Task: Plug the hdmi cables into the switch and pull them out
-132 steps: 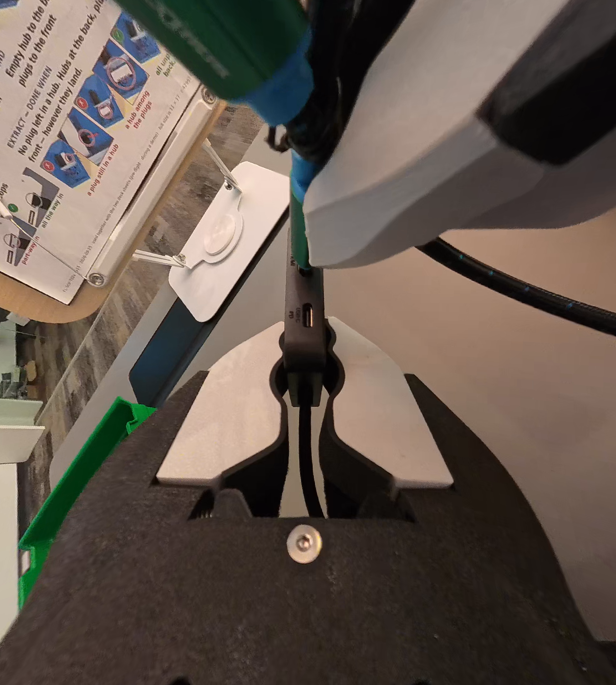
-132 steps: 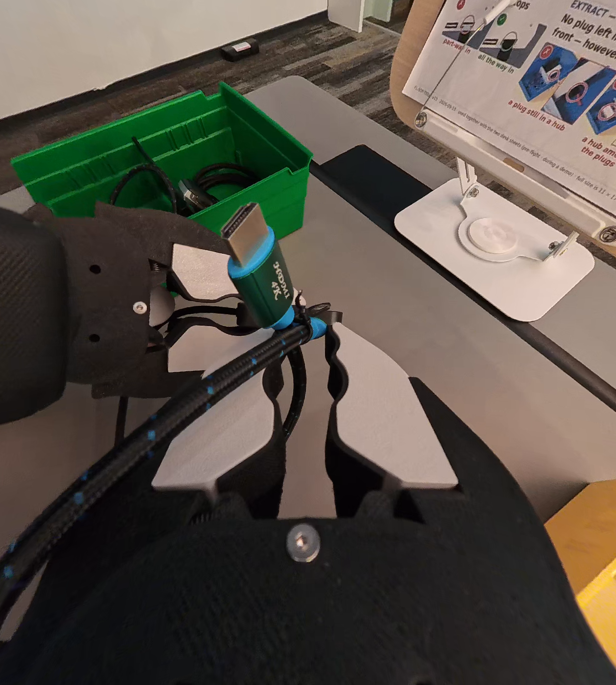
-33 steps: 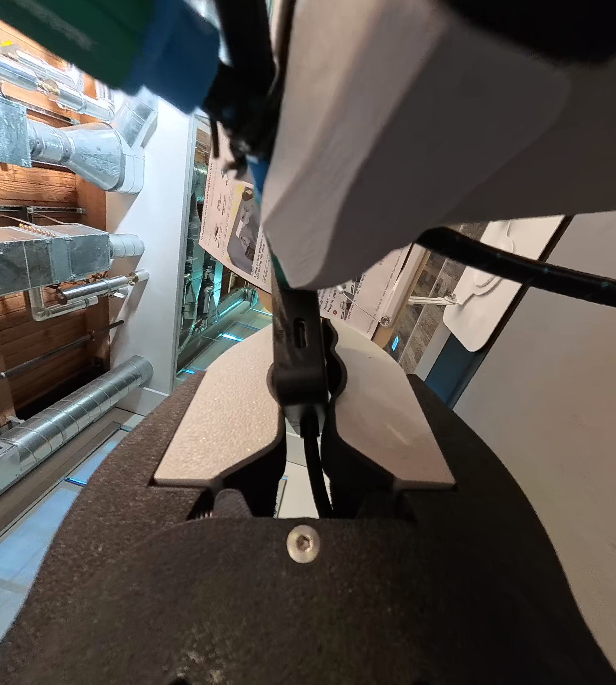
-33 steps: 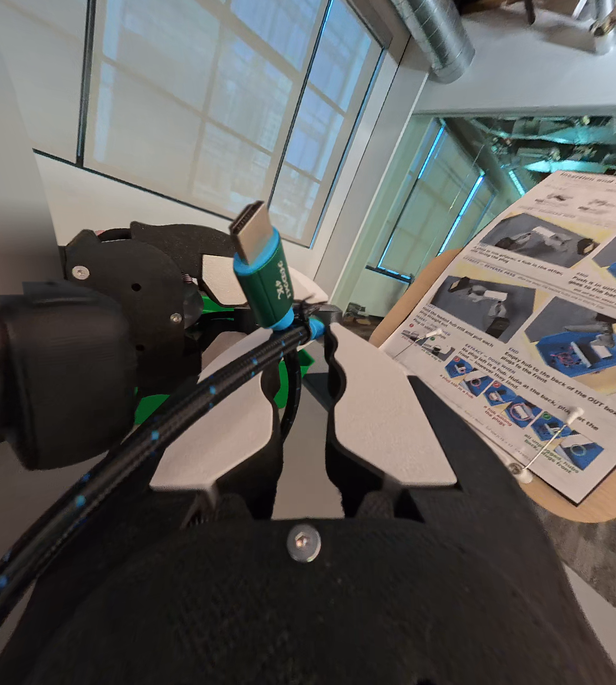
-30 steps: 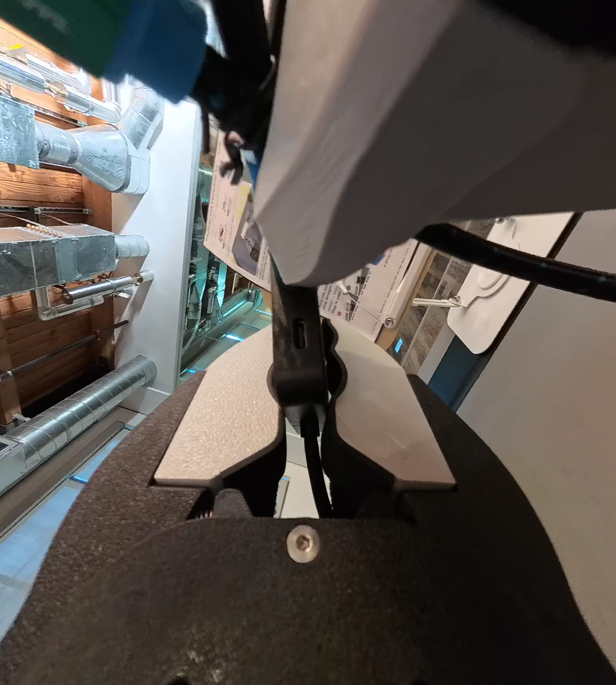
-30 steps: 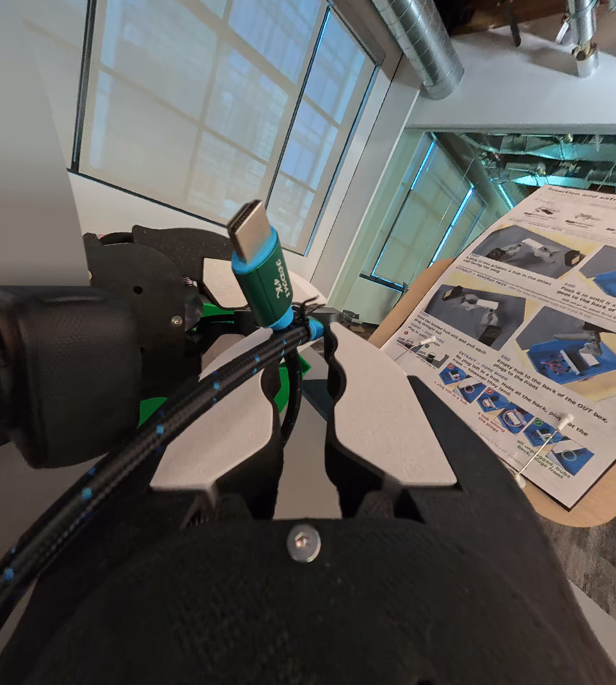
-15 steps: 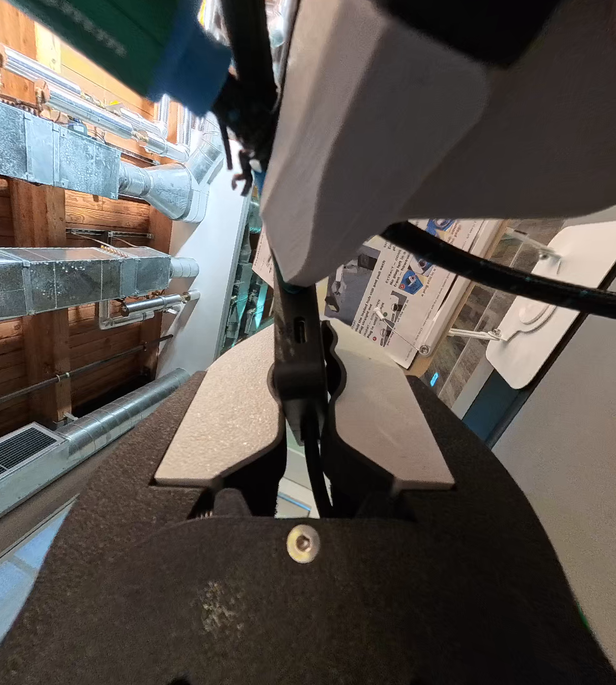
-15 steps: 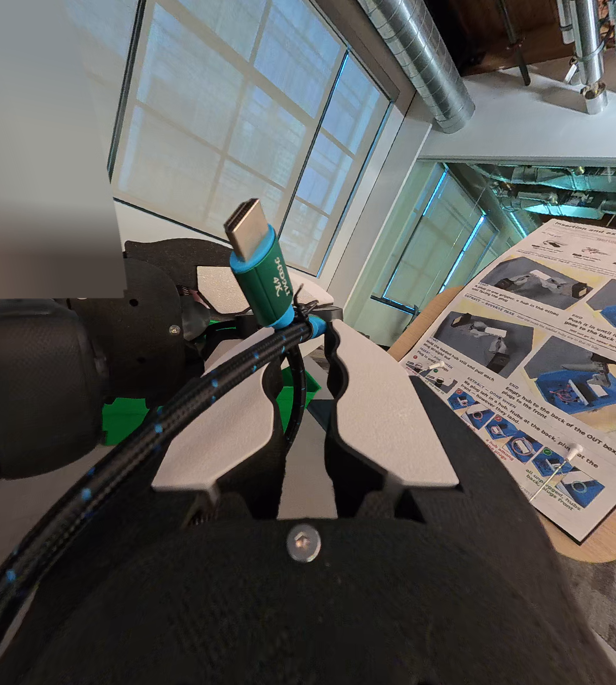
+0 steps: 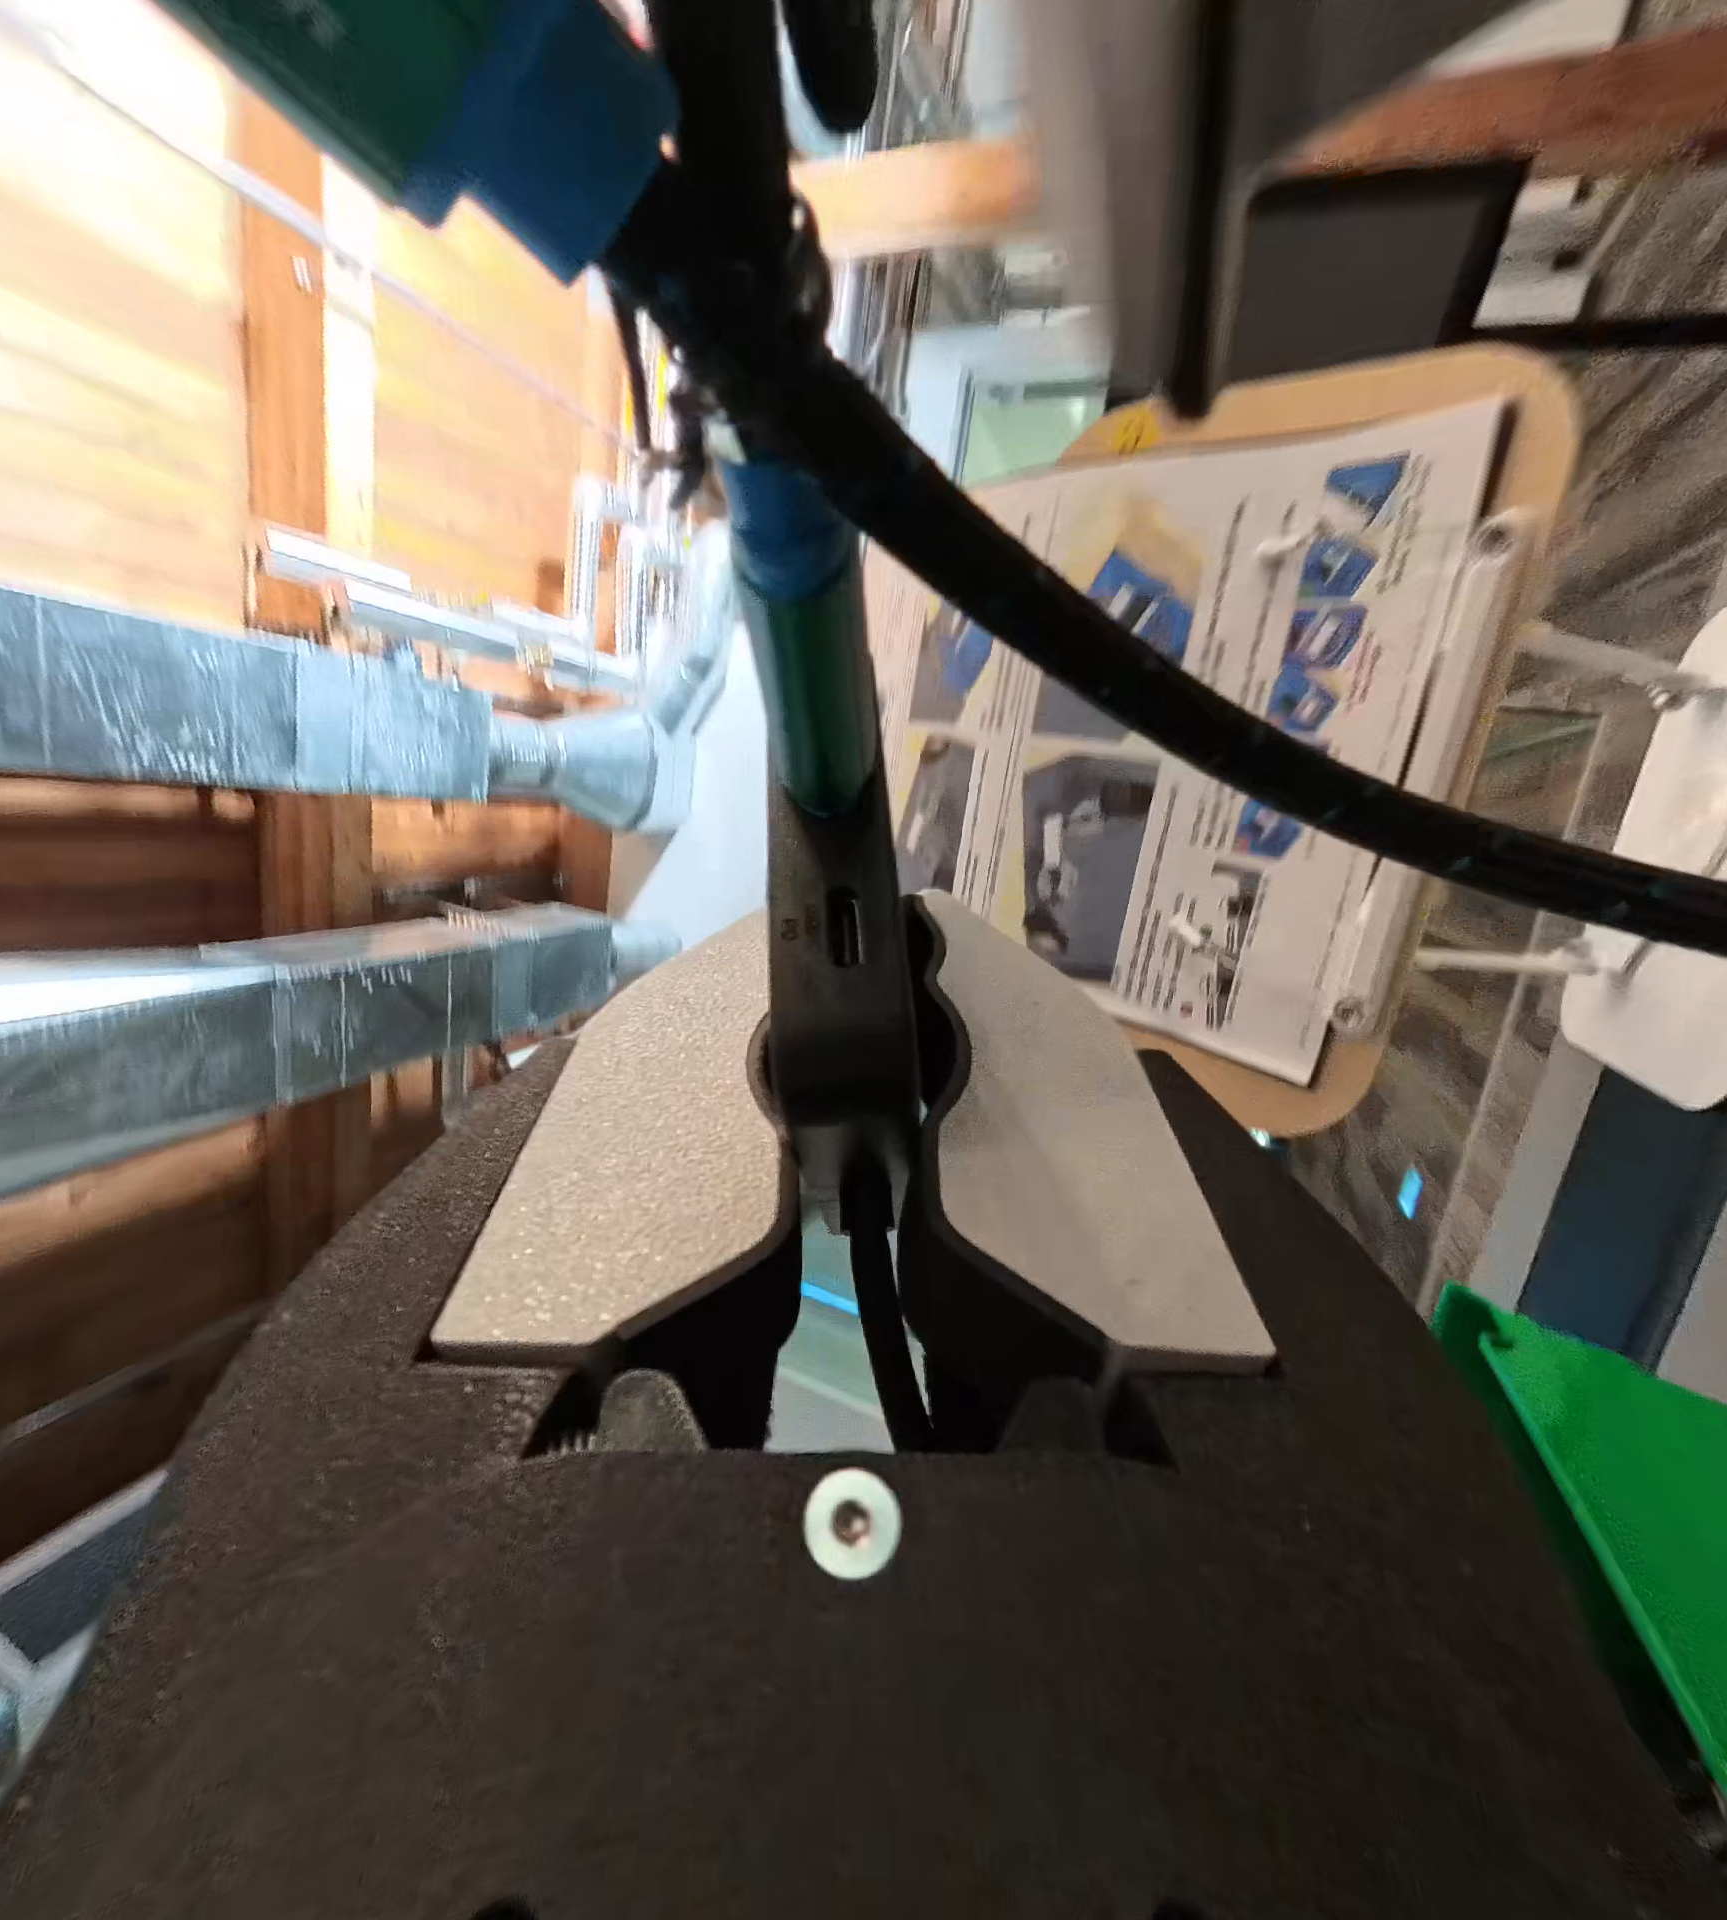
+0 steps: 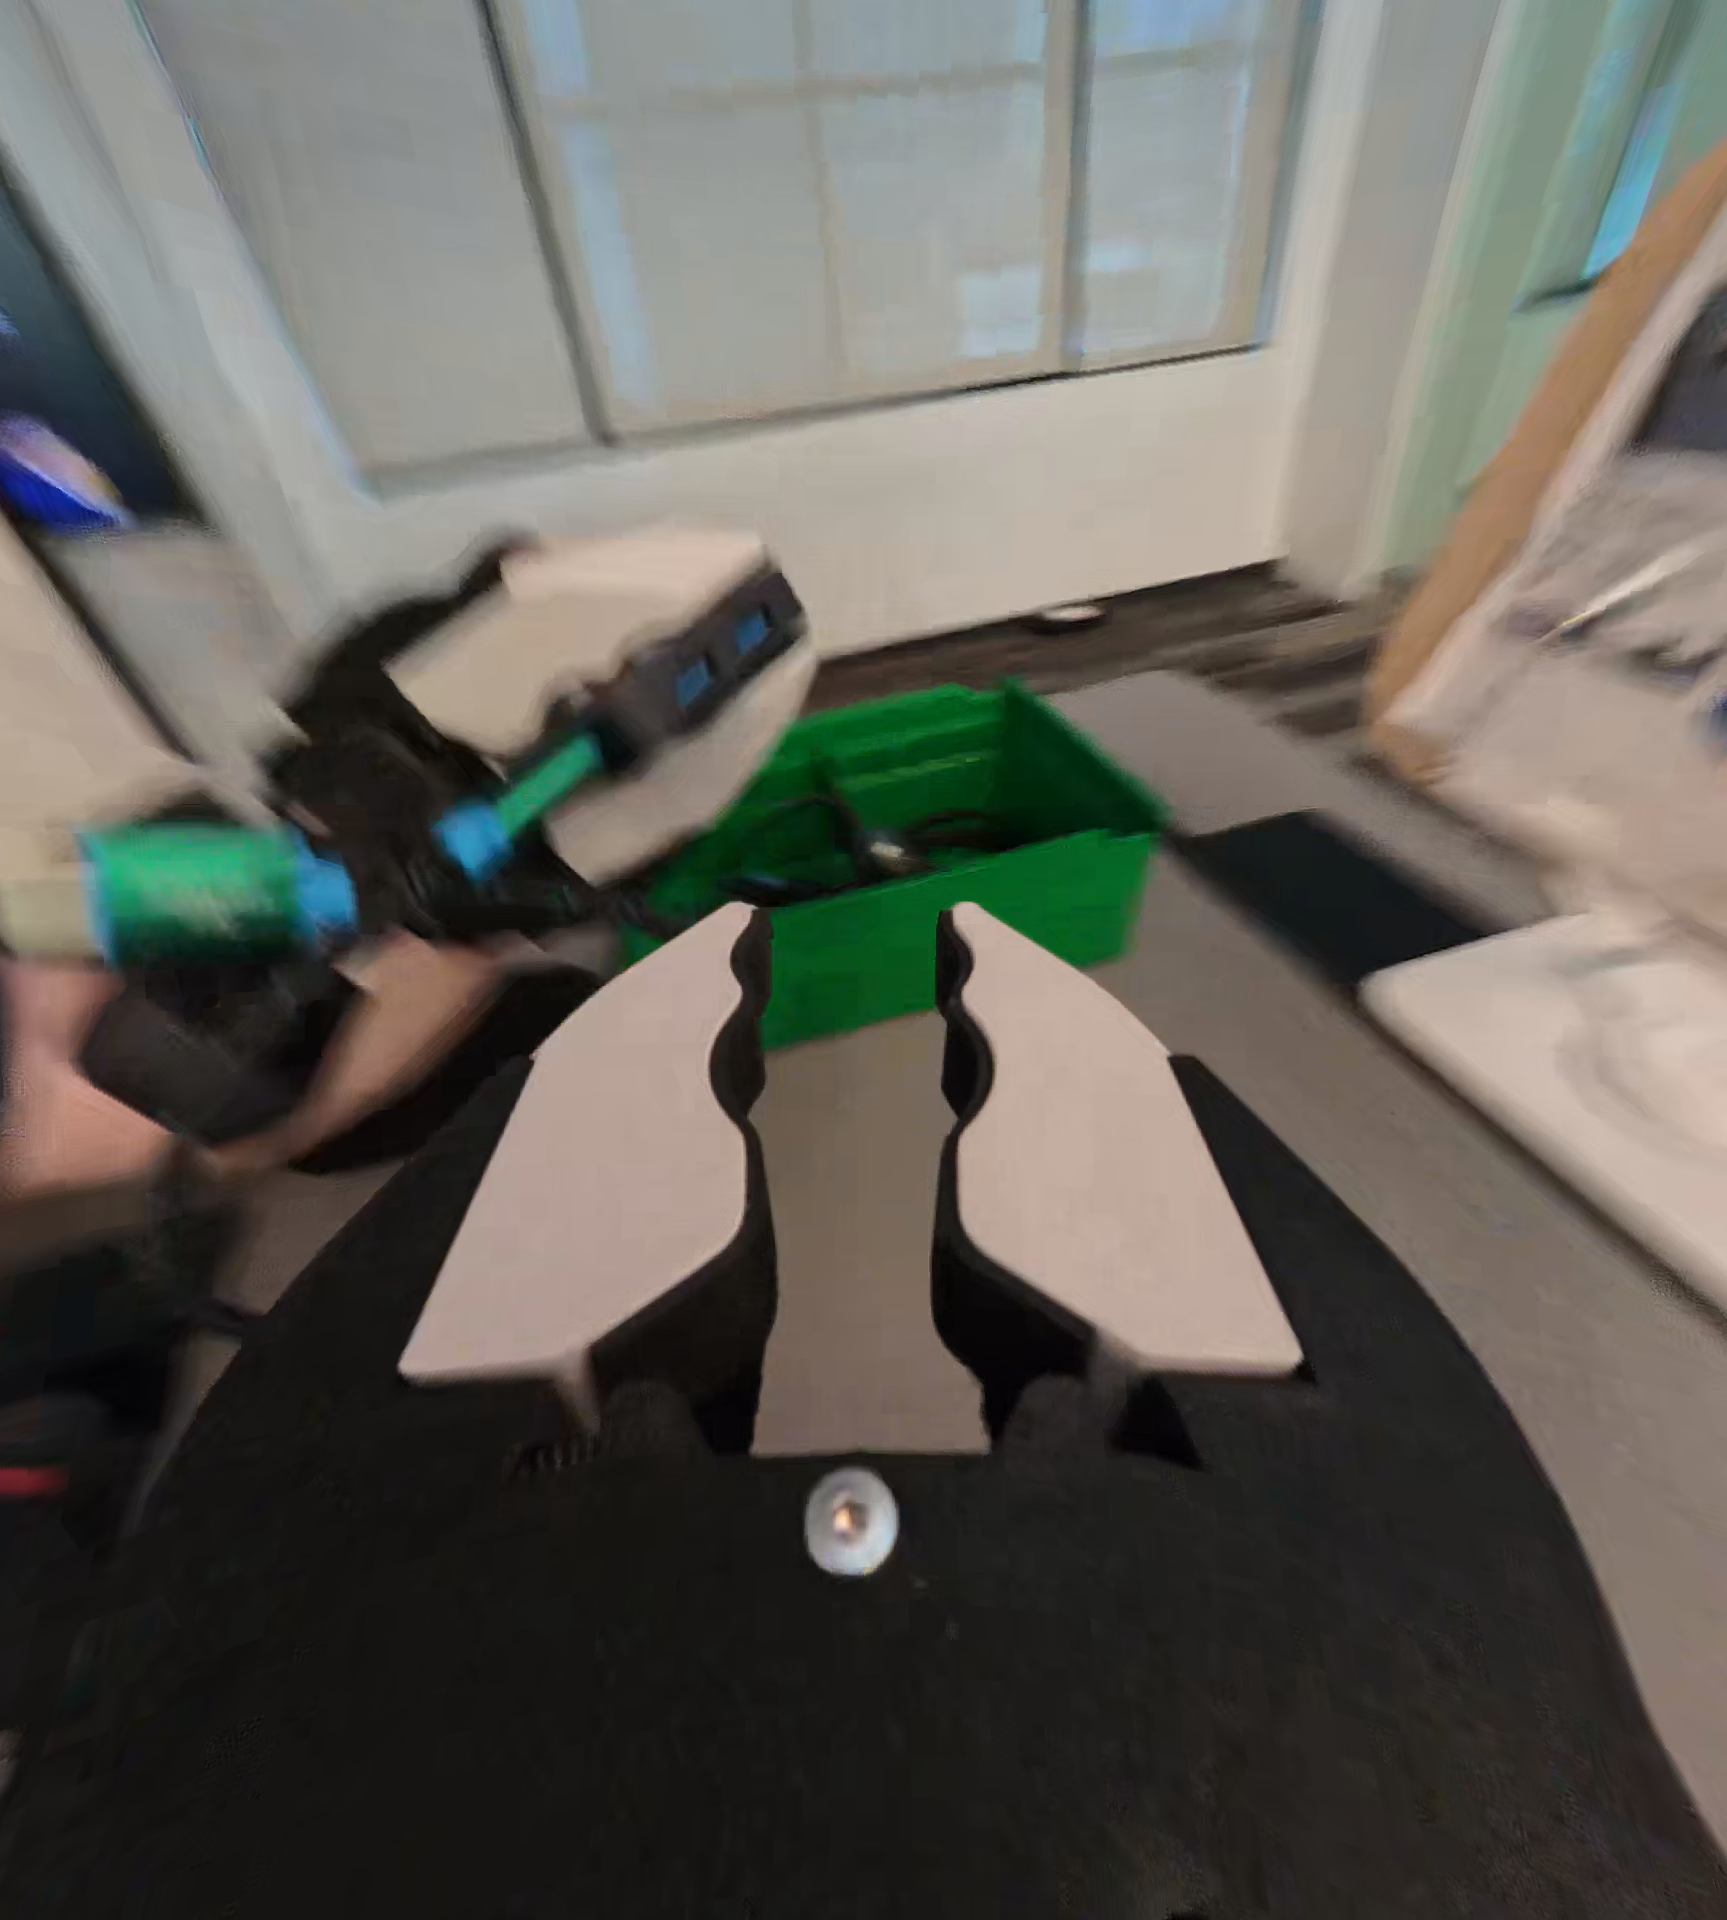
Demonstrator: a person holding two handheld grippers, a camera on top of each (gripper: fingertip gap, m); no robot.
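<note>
My left gripper (image 9: 838, 925) is shut on the black switch (image 9: 833, 997), held up in the air. A green HDMI plug (image 9: 809, 686) with a blue collar sits in the switch's far end. Its black braided cable (image 9: 1254, 743) loops off to the right. The cable's other green plug (image 9: 443, 83) hangs loose at the top left. My right gripper (image 10: 848, 935) is open and empty, apart from the switch. The blurred right wrist view shows the left gripper (image 10: 672, 717), the switch (image 10: 724, 649), the inserted plug (image 10: 547, 779) and the loose plug (image 10: 194, 894).
A green bin (image 10: 952, 935) with coiled cables stands on the grey table beyond my right gripper; it also shows in the left wrist view (image 9: 1617, 1507). An instruction board (image 9: 1254, 727) on a white stand base (image 10: 1617, 1091) stands at the right. A person's hand (image 10: 59, 1101) holds the left gripper. About 8 cm separates my left fingertips from my right.
My right gripper has let go of the cable, opened and drawn back from the switch. The green plug stays in the switch. Both views have swung.
</note>
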